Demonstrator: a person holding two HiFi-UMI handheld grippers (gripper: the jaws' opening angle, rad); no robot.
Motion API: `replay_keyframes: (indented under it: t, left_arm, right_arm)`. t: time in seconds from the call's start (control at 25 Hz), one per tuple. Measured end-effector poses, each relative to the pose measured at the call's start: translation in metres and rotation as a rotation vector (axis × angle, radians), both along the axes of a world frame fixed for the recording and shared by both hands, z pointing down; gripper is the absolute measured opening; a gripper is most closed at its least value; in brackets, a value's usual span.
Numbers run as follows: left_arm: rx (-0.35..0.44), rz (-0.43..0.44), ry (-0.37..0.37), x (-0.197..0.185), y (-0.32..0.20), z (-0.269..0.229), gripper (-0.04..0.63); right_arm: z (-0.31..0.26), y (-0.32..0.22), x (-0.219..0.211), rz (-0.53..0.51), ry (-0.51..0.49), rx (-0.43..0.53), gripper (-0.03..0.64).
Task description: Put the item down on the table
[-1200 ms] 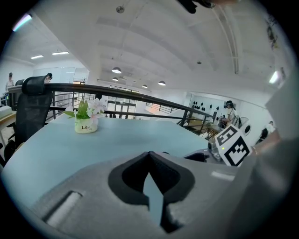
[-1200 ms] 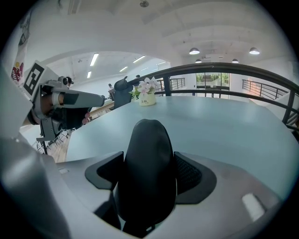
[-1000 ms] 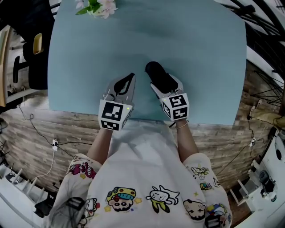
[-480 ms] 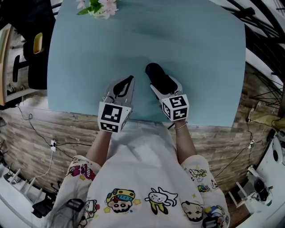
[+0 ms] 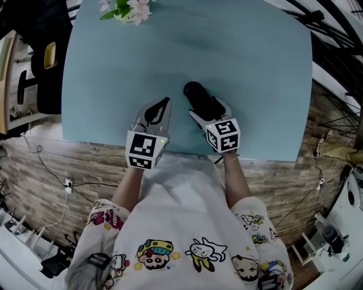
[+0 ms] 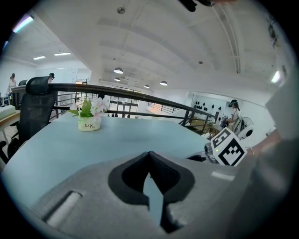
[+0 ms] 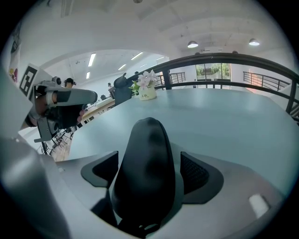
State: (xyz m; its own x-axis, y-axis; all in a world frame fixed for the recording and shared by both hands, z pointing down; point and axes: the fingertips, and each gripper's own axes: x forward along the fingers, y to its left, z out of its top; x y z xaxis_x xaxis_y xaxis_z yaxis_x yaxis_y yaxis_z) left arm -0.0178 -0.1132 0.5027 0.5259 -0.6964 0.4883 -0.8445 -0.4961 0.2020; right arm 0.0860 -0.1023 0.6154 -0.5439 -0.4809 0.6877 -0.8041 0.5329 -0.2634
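A black, rounded, oblong item lies on the light blue table, pointing away from me. My right gripper reaches around its near end. Its jaws have just been opening. The item is still between them, and a narrow gap shows at each pad, so they do not press on it. To its left, my left gripper rests over the table with its tips together and nothing in it.
A small white pot of pink flowers stands at the table's far left. The table's near edge runs just under both grippers. A black chair stands off the left side, over a wooden floor with cables.
The right gripper's jaws have spread slightly round the black item. The left gripper has kept still.
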Motion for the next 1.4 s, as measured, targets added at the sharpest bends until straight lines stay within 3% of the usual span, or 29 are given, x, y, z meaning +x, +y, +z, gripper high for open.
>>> replay_keyframes:
  t: [0.44,0.84,1.08,1.4]
  left_arm:
    - [0.020,-0.005,0.001,-0.007,-0.003,-0.007,-0.002]
    - [0.071,-0.007,0.006,-0.007,-0.004,-0.030,-0.002]
    - [0.109,-0.012,0.003,-0.009,-0.001,-0.050,-0.002]
    - [0.184,-0.029,0.004,-0.012,0.002,-0.088,-0.002]
  right_arm:
    - [-0.016,-0.001,0.001,0.022,-0.013,0.030,0.445]
    - [-0.062,0.000,0.013,0.047,0.002,0.127,0.439]
    - [-0.104,-0.003,0.028,0.110,-0.033,0.212,0.405]
    - [-0.179,-0.010,0.048,0.193,-0.121,0.372,0.301]
